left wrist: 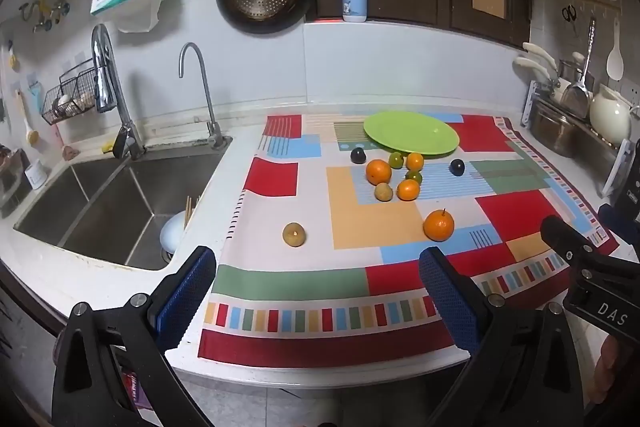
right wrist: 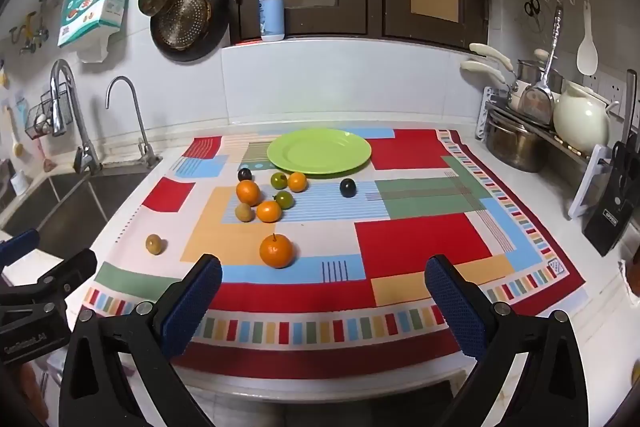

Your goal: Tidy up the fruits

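A green plate (left wrist: 412, 133) (right wrist: 320, 151) lies empty at the back of a patterned cloth (left wrist: 360, 227) (right wrist: 420, 243). In front of it sits a cluster of small fruits: oranges (left wrist: 378, 171) (right wrist: 248, 192), green ones (left wrist: 396, 159) (right wrist: 279, 180), a tan one (left wrist: 383, 192) (right wrist: 244, 212) and dark plums (left wrist: 457, 167) (right wrist: 348, 187). A larger orange (left wrist: 439, 225) (right wrist: 277, 251) and a tan fruit (left wrist: 294, 234) (right wrist: 153, 244) lie apart, nearer me. My left gripper (left wrist: 318, 295) and right gripper (right wrist: 324, 303) are both open and empty, hovering over the cloth's front edge.
A steel sink (left wrist: 112, 203) with taps lies left of the cloth. Pots, a white jug (right wrist: 582, 119) and a knife block (right wrist: 616, 203) stand at the right. A soap bottle (right wrist: 272, 11) stands on the window sill. Pans hang on the wall.
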`<state>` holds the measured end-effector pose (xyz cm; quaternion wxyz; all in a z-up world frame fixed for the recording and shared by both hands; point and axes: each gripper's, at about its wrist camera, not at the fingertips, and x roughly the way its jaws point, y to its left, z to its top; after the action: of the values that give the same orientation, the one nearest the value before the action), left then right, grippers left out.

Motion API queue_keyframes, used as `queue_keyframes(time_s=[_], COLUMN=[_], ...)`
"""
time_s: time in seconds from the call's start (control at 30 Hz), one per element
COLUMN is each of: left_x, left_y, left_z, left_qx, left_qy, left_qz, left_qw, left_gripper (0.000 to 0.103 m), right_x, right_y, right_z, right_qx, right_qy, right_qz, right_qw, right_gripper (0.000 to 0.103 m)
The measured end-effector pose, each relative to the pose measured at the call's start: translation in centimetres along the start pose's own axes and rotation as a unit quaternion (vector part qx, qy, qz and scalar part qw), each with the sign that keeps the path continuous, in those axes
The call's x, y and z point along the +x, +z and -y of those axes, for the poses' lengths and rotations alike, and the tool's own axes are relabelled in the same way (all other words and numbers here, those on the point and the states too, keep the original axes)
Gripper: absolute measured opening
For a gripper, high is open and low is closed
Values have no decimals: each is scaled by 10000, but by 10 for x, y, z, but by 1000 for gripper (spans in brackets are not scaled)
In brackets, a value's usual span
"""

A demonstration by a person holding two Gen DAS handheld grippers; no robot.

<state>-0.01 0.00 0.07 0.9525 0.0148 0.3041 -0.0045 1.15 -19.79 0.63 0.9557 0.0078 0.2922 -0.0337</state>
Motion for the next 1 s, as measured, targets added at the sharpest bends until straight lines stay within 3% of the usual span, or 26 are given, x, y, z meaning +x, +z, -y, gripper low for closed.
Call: queue_keyframes(time_s=[1.0], left_x=[-3], left_y=[2], left_z=[-1], left_qx=[4], left_qy=[-17], left_qz=[90], left_qw=[10000], left_gripper=[103], right_x=[-2], right_y=[1], right_z=[-3], right_qx=[-59], right_qy=[146], right_qz=[29], right_qw=[9999], right_gripper=[102])
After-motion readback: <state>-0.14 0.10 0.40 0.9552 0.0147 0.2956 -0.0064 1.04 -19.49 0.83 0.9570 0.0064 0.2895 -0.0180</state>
